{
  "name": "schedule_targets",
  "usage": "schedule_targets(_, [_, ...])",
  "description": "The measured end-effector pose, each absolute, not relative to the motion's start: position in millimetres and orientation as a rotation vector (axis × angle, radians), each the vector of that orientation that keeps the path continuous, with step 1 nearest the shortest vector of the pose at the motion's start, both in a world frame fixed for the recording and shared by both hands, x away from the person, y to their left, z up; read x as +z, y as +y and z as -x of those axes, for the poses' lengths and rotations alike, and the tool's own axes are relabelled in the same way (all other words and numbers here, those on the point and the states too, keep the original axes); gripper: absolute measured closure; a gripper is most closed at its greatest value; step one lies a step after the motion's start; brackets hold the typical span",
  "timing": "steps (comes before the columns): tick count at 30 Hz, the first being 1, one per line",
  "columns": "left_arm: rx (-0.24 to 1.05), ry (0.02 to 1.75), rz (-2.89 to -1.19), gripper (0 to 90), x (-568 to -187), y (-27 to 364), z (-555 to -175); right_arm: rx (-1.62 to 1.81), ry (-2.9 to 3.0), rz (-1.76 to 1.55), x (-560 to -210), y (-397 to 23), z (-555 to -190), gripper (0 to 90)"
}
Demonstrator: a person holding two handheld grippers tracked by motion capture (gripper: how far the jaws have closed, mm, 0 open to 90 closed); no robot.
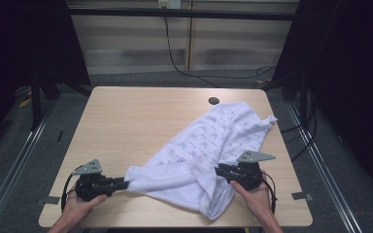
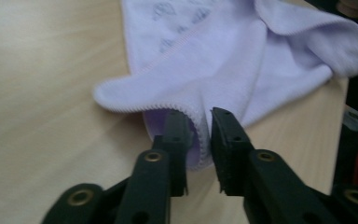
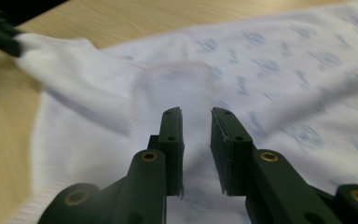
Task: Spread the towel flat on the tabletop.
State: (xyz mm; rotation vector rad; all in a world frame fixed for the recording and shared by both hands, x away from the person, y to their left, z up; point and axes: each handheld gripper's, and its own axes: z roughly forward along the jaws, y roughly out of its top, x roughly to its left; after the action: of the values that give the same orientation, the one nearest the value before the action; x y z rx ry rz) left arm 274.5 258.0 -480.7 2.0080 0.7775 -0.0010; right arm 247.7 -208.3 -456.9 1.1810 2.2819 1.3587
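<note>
Pale wood is the biggest thing before me, the table (image 1: 141, 126), and everything else I place against it. The white printed towel (image 1: 209, 141) lies rumpled across its right half, running from near the dark grommet hole (image 1: 213, 101) at the far edge down to the near edge, where a folded-over flap bunches up; I judge it lies this loose because I have let go of it to take a new hold. My left gripper (image 1: 124, 183) sits low at the table's near left, level with the top, so its jaws can meet the towel's hemmed corner (image 2: 186, 135); they stand slightly apart, the hem between them but not pinched. My right gripper (image 1: 219, 170) rests over the cloth at the near right, jaws likewise parted and holding nothing.
</note>
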Motion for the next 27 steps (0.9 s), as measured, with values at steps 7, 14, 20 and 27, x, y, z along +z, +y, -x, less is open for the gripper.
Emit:
schedule_targets(7, [0.055, 0.850, -1.942, 69.6, -473.3, 257.0, -316.2, 1.343, 2.393, -1.092, -460.5, -156.6, -270.6, 63.6])
schedule_targets(14, [0.066, 0.931, -1.906, 64.3, -483.6, 255.6, -337.3, 1.252, 2.469, -1.161, -492.6, -146.5, -293.1, 50.1])
schedule_targets(20, [0.050, 0.930, -1.995, 58.5, -499.8, 247.4, -337.0, 1.153, 2.483, -1.097, -499.7, -139.0, -284.7, 66.5])
schedule_targets(27, [0.016, 0.889, -2.050, 47.0, -506.7, 239.7, -330.8, 1.190, 2.468, -1.124, -495.6, -147.9, -279.3, 87.2])
